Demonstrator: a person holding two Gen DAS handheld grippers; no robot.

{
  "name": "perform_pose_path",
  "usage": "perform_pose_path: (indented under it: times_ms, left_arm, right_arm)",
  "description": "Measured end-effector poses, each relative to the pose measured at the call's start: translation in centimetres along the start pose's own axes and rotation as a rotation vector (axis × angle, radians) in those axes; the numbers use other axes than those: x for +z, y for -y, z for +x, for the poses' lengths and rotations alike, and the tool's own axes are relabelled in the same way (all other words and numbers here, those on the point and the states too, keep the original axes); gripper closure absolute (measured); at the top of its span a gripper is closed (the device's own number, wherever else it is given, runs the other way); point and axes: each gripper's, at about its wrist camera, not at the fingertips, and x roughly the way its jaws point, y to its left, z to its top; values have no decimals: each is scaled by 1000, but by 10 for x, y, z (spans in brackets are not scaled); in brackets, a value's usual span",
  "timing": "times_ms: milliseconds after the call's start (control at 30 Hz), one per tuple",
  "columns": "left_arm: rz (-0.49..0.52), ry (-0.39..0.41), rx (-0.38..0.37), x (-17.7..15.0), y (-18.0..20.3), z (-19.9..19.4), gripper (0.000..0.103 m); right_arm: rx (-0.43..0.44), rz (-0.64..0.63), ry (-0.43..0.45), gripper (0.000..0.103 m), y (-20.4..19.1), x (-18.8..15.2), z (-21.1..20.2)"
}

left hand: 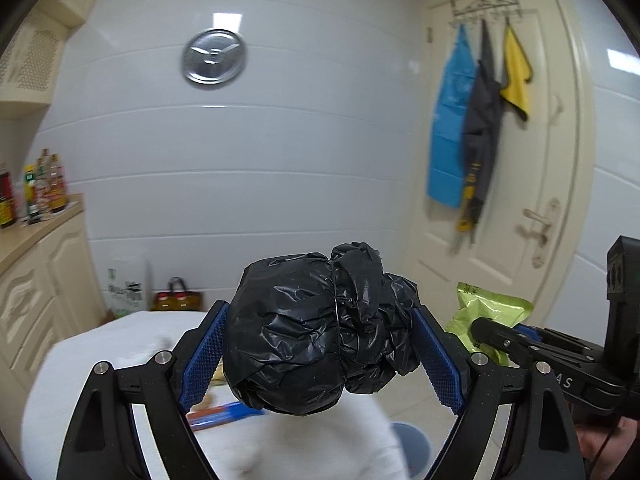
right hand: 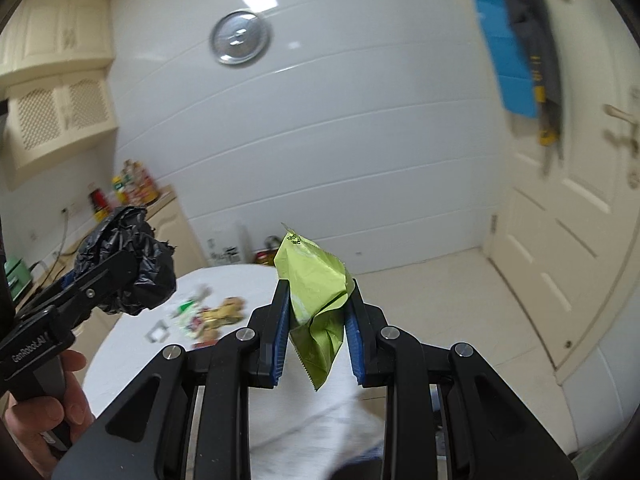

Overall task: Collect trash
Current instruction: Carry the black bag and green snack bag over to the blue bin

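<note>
Your left tool [left hand: 320, 344] squeezes the black bag ball [left hand: 316, 332]; your right tool [right hand: 318, 320] pinches the green wrapper [right hand: 316, 292] high above the counter [right hand: 132, 352]. Thin wrapper could slip out and fall among the far scraps [right hand: 208, 316].

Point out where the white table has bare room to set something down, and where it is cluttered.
Bare cloth on the white table runs along its far rim and near edge, below the right gripper holding the green wrapper. The crowded patch is the litter pile mid-table, right of the left gripper holding the black bag.
</note>
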Motion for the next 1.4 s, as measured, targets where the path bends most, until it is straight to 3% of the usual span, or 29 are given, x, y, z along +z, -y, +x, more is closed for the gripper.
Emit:
perform_pose_path:
  times_ms: [267,600,933,1133,1400]
  left_arm:
    - [32,-108,-133,21,37,70,19]
    - [90,-320,-200,17,76,170,19]
    - [129,-536,-210,-11,89,271,19]
    - [149,-614,-216,-22,89,317,19]
    - [182,-723,-211,-38,118,390,18]
  right_arm:
    - [-163,92,3,78,88,-5,-20]
    - [-281,224,-117,78,185,-48,10]
    - [-288,321,-266,78,248,-93,77]
    - [-284,363,-332,77,270,-113,105]
    - [-286,413,-395,75,295,-129,133]
